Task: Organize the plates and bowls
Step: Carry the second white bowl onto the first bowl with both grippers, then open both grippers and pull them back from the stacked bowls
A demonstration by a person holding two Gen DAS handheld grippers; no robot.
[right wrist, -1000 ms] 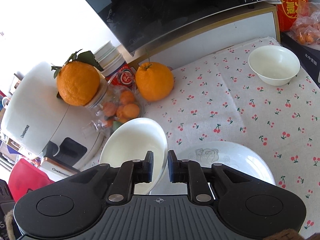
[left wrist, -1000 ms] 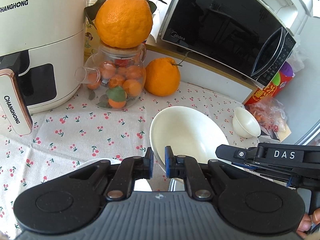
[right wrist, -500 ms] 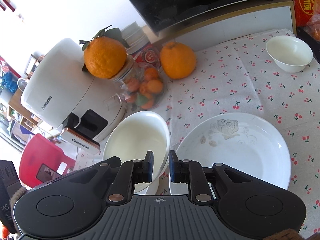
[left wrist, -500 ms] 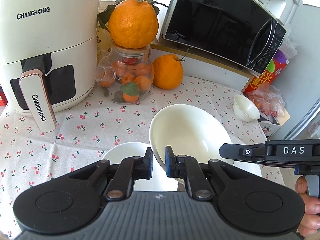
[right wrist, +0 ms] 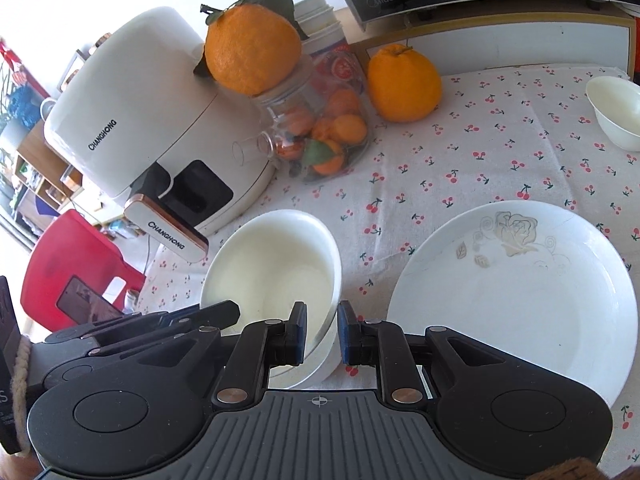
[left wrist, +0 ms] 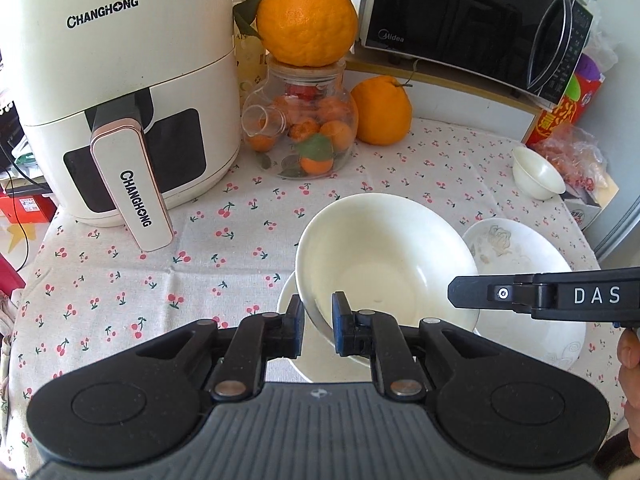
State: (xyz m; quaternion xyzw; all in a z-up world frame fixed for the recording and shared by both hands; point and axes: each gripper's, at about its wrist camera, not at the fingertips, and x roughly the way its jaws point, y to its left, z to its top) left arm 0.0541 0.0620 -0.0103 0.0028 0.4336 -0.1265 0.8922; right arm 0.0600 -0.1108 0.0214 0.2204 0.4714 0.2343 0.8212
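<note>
A large white bowl (left wrist: 384,256) hangs tilted, held by both grippers. My left gripper (left wrist: 318,324) is shut on its near rim. My right gripper (right wrist: 322,334) is shut on the rim at the bowl's (right wrist: 276,272) right side. Directly under the held bowl a second white dish (left wrist: 289,308) stands on the cloth, mostly hidden. To the right of them lies a white plate (right wrist: 512,300) with a rose pattern. A small white bowl (left wrist: 538,174) stands at the far right of the table.
The table wears a cherry-print cloth (left wrist: 160,280). A white air fryer (left wrist: 120,92) stands at the back left, beside a glass jar of oranges (left wrist: 304,136) with a big orange on top. A loose orange (left wrist: 382,110), a microwave (left wrist: 472,16) and snack bags (left wrist: 576,152) line the back and right.
Both grippers have carried the large bowl to the left, away from the rose plate, which now lies uncovered. The bowl now hangs over the second white dish.
</note>
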